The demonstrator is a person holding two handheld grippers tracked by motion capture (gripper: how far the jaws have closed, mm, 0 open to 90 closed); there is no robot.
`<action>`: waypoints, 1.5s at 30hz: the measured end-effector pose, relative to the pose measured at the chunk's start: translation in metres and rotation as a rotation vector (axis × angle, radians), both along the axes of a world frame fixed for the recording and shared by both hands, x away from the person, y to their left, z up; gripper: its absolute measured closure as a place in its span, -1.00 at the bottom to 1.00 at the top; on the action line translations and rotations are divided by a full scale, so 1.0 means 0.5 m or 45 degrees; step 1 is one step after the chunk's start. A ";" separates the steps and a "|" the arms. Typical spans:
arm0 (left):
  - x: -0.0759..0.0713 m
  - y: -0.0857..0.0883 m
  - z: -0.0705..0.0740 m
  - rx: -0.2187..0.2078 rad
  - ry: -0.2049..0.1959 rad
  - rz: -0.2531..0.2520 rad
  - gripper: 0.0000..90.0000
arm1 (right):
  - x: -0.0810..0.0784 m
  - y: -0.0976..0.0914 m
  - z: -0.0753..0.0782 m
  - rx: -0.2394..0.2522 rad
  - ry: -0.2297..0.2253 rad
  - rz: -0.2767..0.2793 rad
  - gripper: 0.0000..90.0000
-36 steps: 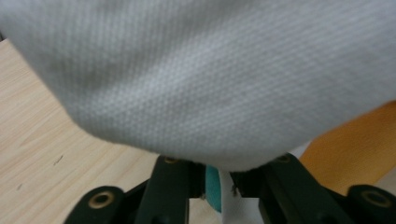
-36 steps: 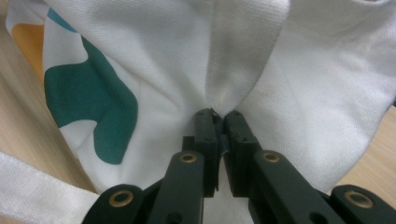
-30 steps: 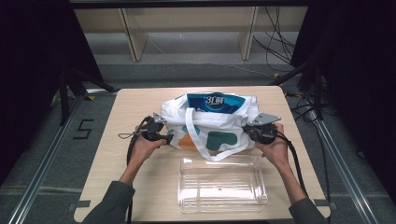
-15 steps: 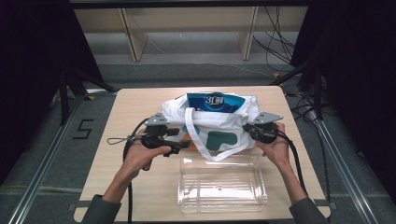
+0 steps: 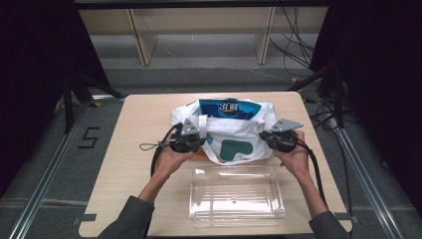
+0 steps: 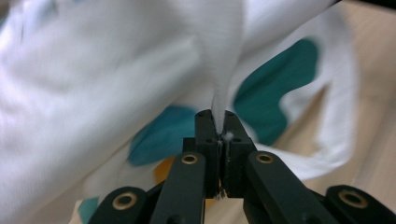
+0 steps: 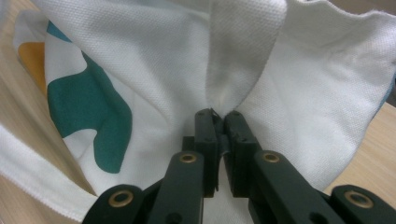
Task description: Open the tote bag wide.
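- in the left gripper view the left gripper (image 6: 219,135) has its fingers (image 6: 207,140) pressed together on a thin fold of the white cloth bag (image 6: 93,84); they have just been closing, and the cloth rises in a taut ridge straight out of the pinch.
- in the right gripper view the right gripper (image 7: 218,133) has its fingers (image 7: 238,140) closed on another pinched fold of the same bag (image 7: 154,60), with the fabric fanning out above them.
- the bag carries teal shapes and a bit of orange on its white weave.
- from the high view, the left gripper (image 5: 198,141) grips the bag (image 5: 239,132) at its left edge and the right gripper (image 5: 268,139) grips it at its right edge, so the bag's mouth sits between the two.
- a blue and white package (image 5: 230,107) stands inside the bag, its top showing above the cloth.
- the bag sits about the middle of the worktop (image 5: 134,129), towards its far half.
- a clear plastic bin (image 5: 236,196) lies on the worktop just in front of the bag, nearer the person, between the two forearms.
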State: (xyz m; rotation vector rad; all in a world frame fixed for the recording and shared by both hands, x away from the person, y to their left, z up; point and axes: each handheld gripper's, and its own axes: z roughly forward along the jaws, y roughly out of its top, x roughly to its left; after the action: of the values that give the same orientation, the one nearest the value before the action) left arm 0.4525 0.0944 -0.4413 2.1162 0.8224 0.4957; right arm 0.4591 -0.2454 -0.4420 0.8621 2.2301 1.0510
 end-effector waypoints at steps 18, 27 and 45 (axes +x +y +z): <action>-0.069 0.081 0.082 -0.113 0.026 0.041 -0.10 | -0.017 -0.014 -0.033 -0.017 0.169 0.031 0.91; -0.006 0.073 0.162 -0.193 -0.067 0.171 -0.10 | -0.020 -0.009 -0.045 -0.037 0.200 0.035 0.91; 0.080 0.056 0.063 -0.068 0.085 0.164 0.89 | -0.022 -0.009 -0.043 -0.023 0.204 0.041 0.90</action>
State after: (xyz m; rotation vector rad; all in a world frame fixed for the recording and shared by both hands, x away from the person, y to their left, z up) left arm 0.4928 0.1225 -0.4099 2.0487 1.0040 0.4666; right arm 0.4480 -0.2500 -0.4637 0.9349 2.3889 1.0065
